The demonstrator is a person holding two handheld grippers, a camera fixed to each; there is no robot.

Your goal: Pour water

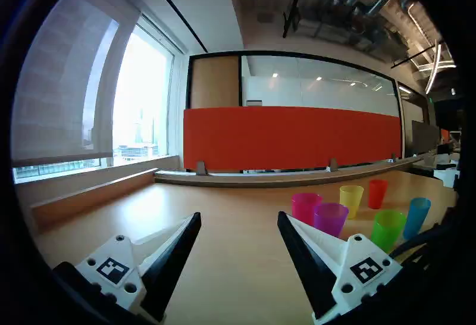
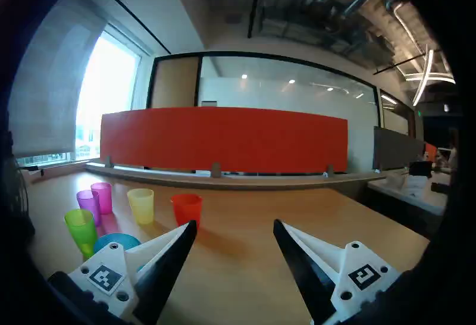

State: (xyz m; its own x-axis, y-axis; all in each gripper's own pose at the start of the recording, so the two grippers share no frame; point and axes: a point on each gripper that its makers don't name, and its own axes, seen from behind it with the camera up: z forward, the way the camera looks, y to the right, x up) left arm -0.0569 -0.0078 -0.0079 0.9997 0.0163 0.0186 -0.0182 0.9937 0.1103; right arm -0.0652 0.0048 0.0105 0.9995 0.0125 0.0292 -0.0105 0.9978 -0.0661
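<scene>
Several coloured plastic cups stand upright on a wooden table (image 1: 238, 253). In the left gripper view they sit to the right: a pink cup (image 1: 305, 207), a purple cup (image 1: 330, 218), a yellow cup (image 1: 351, 199), a red cup (image 1: 377, 193), a green cup (image 1: 387, 229) and a blue cup (image 1: 416, 216). My left gripper (image 1: 239, 225) is open, low over bare table left of them. In the right gripper view the red cup (image 2: 187, 209), yellow cup (image 2: 141, 205), pink cup (image 2: 102, 197), purple cup (image 2: 89, 206), green cup (image 2: 81, 231) and blue cup (image 2: 116, 243) lie left. My right gripper (image 2: 234, 231) is open; its left finger (image 2: 157, 265) partly covers the blue cup.
A long red divider panel (image 1: 291, 137) runs along the table's far edge. A bright window (image 1: 140, 108) and a low ledge (image 1: 89, 191) lie to the left. Another desk with white items (image 2: 416, 188) stands at the right.
</scene>
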